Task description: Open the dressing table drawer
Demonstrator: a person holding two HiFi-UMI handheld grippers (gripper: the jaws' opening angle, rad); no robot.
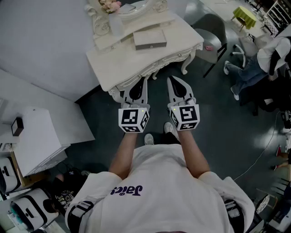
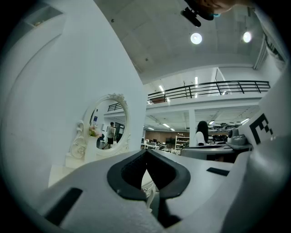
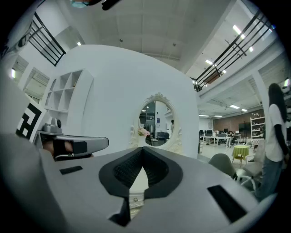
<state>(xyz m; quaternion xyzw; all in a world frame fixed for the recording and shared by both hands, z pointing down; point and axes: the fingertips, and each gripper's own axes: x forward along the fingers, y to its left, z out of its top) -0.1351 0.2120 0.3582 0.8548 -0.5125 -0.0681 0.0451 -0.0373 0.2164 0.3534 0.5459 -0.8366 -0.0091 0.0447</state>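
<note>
The white dressing table stands ahead of me with an oval mirror and a flat grey box on top. Its drawer front lies under the top's carved front edge and looks closed. My left gripper and right gripper are held level, side by side, just short of that edge. Both are shut with nothing between the pads. In the right gripper view, a small drawer knob shows through the gap below the right gripper tips. The left gripper view shows the left gripper and the mirror beyond.
A grey chair stands right of the table, and a seated person is farther right. A white cabinet and boxes fill the left side. A white wall runs behind the table. A cable trails on the dark floor.
</note>
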